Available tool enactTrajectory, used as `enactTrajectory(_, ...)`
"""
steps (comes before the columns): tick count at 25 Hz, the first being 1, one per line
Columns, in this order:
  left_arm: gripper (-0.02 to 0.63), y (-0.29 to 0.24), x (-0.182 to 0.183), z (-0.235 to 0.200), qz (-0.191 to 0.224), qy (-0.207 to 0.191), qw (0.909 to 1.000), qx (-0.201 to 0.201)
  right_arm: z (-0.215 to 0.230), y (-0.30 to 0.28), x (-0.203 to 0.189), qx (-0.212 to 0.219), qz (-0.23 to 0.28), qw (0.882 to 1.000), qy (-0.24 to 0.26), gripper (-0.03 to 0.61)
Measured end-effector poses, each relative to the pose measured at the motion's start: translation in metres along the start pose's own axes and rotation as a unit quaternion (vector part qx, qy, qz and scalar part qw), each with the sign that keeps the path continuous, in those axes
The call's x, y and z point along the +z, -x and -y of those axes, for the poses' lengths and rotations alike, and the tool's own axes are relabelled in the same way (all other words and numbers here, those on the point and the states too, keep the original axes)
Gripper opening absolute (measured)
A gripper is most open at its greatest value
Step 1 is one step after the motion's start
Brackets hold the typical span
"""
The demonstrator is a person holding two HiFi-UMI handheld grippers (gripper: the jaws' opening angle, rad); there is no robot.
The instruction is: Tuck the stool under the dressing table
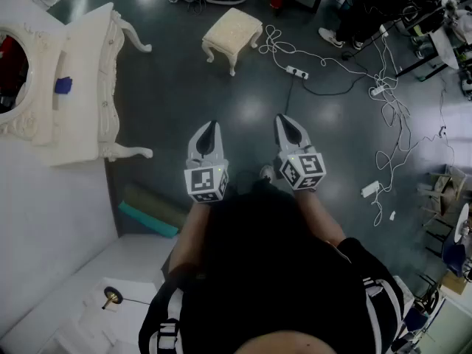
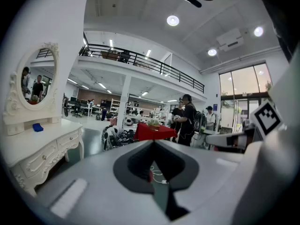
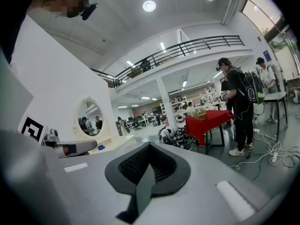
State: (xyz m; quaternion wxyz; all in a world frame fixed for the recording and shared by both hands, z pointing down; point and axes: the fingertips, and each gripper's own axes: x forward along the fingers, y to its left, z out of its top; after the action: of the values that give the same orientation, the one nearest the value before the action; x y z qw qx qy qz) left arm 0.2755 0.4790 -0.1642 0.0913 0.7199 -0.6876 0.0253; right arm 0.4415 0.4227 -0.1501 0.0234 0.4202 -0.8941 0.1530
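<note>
Nearest, low in the head view: holds the left gripper and the right gripper side by side, pointing forward and slightly down. Has the jaws of both clenched tight, with nothing between them. Shows the same in each gripper view, pads meeting along a closed seam.

Just past the tips: only bare dark floor. Further out and rightward: a white power strip trailing looped cables.

Further ahead: the stool, cream, cushioned, upright on curved legs. Lies almost straight in front of the jaws, a little nearer the left gripper's line than the right's. Runs its long axis diagonally, near-left to far-right.

Off to the left, against the white wall: the dressing table, with an oval mirror and a small blue thing on its worktop. Stands well apart from the stool, knee gap between the curved legs facing right, onto open floor.

Probably calls first for stepping forward, neither pair of jaws being near the stool yet. Then likely for releasing the jaws onto the seat's edge and bringing it leftward and nearer, into that gap.
</note>
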Motion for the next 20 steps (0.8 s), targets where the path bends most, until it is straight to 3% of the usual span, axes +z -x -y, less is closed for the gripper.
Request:
enactTrajectory(13,0.008,0.012,-0.004,-0.034,-0.006,0.004,0.9998,-0.016,-0.034,-0.013,-0.006,-0.010,0.006,1.000,0.000,-0.005)
enactTrajectory(20,0.008,0.009,-0.005,-0.062,-0.007,0.008,0.9993,-0.036,-0.045,-0.026,-0.014,-0.041,0.009,0.999,-0.001,-0.003)
